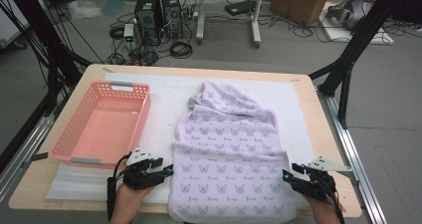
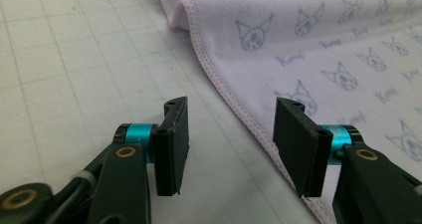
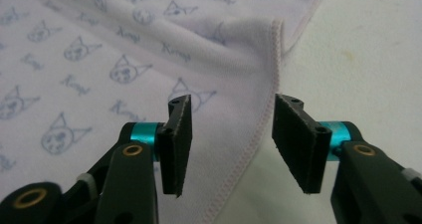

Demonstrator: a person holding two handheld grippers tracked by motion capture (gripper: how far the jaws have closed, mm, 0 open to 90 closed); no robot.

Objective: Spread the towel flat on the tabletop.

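Two handheld grippers sit at the table's near edge; the left gripper has its jaws spread over the towel's left hem, pinching nothing; the right gripper is likewise spread, straddling the right hem; one lilac towel with cat faces lies mid-table, reaching the near edge; one pink basket at the left edge, nothing inside.

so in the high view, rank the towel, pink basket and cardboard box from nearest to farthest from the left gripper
From the left gripper:
1. Towel: just to its right, the edge beside the open jaws.
2. Pink basket: just behind it, on the table's left side; close to the towel's rank but slightly farther.
3. Cardboard box: far off on the floor, beyond the table.
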